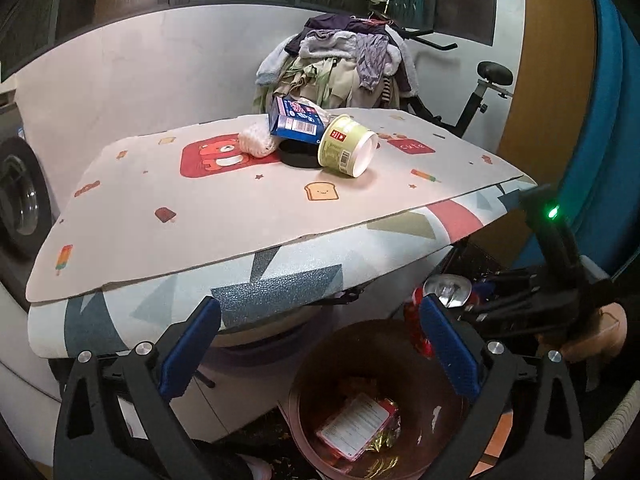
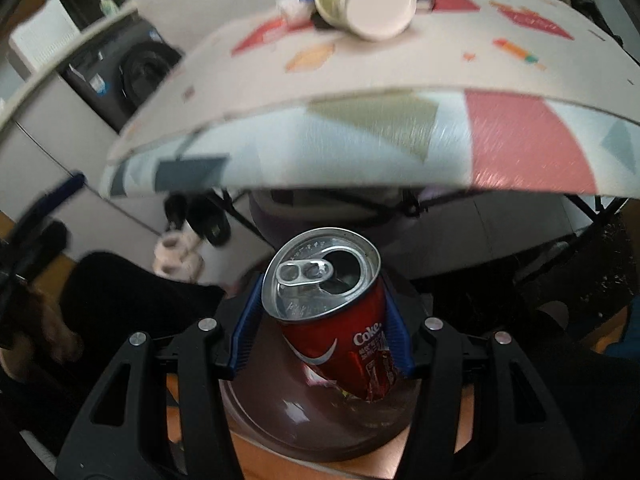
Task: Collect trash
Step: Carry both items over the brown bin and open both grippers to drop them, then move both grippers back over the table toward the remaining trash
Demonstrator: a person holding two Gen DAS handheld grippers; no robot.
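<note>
My right gripper (image 2: 322, 322) is shut on a crushed red Coke can (image 2: 332, 316) and holds it above the brown trash bin (image 2: 280, 420). My left gripper (image 1: 320, 344) is open and empty, just above the same bin (image 1: 316, 364), which holds a pink wrapper (image 1: 356, 426). The can also shows in the left wrist view (image 1: 444, 288). On the table mat (image 1: 200, 216) lie a green paper cup (image 1: 346, 146) on its side, a blue carton (image 1: 298, 122), a black lid (image 1: 298, 154) and a crumpled white tissue (image 1: 256, 142).
A folding table with a patterned cover (image 1: 280, 280) overhangs the bin. A pile of clothes (image 1: 340, 64) sits on an exercise bike (image 1: 476, 96) behind it. A washing machine (image 1: 20, 200) stands at left. A blue curtain (image 1: 608, 120) hangs at right.
</note>
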